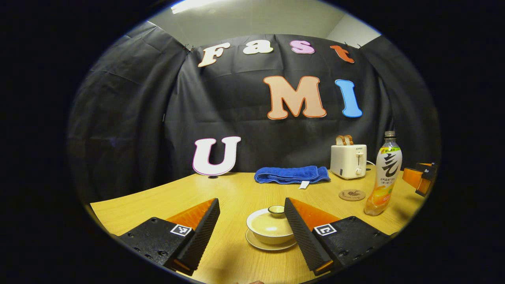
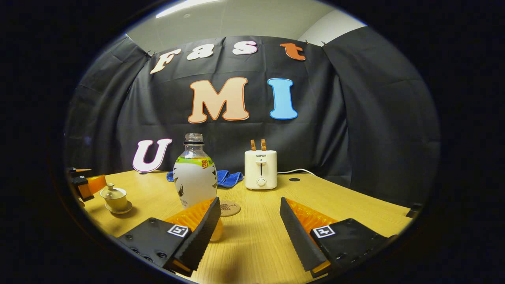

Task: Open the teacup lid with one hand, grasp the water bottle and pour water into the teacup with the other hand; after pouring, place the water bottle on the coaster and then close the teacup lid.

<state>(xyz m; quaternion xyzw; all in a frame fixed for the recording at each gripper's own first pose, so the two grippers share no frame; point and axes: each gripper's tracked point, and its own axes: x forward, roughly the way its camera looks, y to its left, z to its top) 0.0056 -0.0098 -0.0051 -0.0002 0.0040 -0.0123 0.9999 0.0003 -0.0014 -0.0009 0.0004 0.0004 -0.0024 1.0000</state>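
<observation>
Left gripper [image 1: 252, 221], fingers spread wide and holding nothing, faces the teacup [image 1: 270, 229] on its saucer [image 1: 270, 245], lid [image 1: 276, 210] still on; the cup sits between the fingers, nearer the right-hand one, contact unclear. Right gripper [image 2: 249, 221], fingers also apart and empty, stands just beside the uncapped bottle [image 2: 195, 173], which is upright on the wooden table [image 2: 252, 244] behind its left finger. Coaster [image 2: 229, 208] lies bare beside the bottle; toaster [image 2: 260, 169] and blue towel [image 2: 227, 177] stand farther back.
</observation>
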